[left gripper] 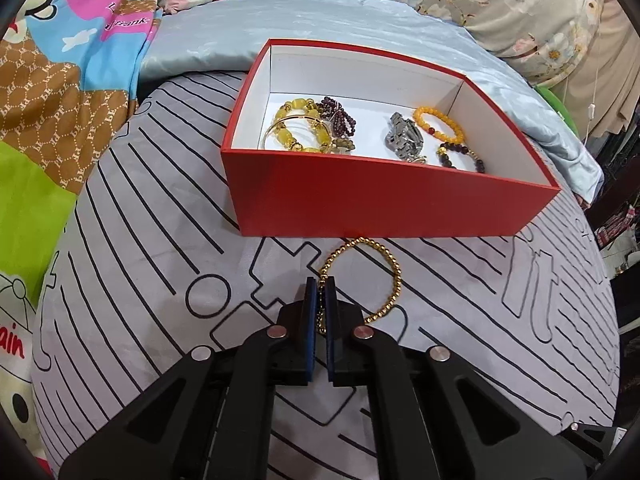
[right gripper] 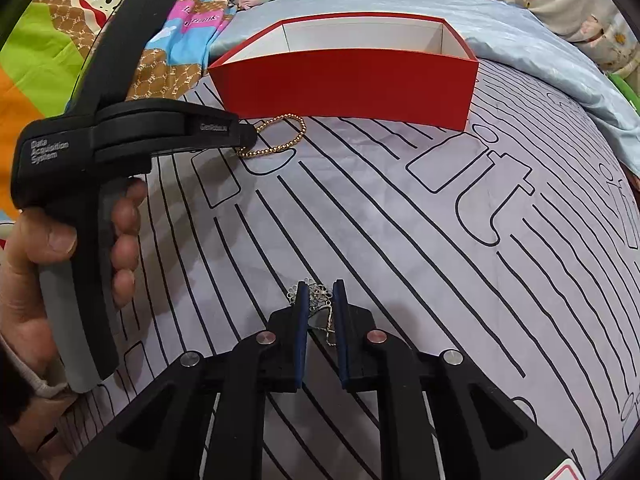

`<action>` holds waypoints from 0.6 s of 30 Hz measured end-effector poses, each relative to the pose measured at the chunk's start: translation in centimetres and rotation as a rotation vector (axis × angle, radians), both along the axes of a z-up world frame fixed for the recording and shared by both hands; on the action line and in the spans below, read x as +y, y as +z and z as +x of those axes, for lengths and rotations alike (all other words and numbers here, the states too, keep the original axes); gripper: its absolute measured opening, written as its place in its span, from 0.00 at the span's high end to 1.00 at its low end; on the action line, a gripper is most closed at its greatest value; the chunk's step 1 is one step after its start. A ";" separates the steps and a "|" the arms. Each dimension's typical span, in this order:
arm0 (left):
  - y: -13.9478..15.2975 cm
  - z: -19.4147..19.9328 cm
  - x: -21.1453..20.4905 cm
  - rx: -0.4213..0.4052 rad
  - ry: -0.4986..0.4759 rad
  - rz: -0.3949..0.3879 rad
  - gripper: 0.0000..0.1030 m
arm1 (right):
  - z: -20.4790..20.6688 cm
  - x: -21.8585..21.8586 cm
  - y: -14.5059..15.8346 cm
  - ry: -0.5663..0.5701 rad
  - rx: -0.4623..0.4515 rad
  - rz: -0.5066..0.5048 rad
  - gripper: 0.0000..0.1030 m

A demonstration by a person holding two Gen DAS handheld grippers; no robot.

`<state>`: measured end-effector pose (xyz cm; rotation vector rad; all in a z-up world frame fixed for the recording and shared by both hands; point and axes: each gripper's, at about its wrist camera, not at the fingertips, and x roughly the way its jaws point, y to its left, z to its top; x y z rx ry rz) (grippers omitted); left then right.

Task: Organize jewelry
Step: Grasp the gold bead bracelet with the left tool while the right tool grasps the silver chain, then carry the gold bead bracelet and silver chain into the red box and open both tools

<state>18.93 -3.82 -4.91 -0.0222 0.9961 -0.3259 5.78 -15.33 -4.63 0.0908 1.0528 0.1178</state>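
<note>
Now left gripper [left gripper: 320, 286] clamps gold bead chain [left gripper: 394, 268] (beside red box [left gripper: 360, 196]); right gripper [right gripper: 320, 292] straddles silver necklace [right gripper: 316, 294], parted.

White lettering reading "Data Acquisition System" is showing on the left gripper [right gripper: 250, 138] body. "Frank" is showing on the colourful blanket [left gripper: 72, 40] at far left.

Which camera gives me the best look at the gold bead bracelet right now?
The left wrist view: the gold bead bracelet lies close ahead, its loop plain, one end pinched in the left gripper before the red box. The right wrist view shows it smaller and farther off, partly behind that gripper.
</note>
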 end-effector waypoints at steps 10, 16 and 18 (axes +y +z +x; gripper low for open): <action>2.3 -2.6 2.2 0.003 0.010 -0.073 0.98 | -0.4 -1.1 1.7 -0.026 -0.038 0.021 0.90; 4.1 -4.2 3.4 -0.012 0.013 -0.095 0.98 | -0.5 -1.3 3.5 -0.033 -0.078 0.021 0.90; 4.7 -4.7 3.6 -0.020 0.013 -0.096 0.98 | -0.6 -1.3 4.0 -0.037 -0.090 0.021 0.90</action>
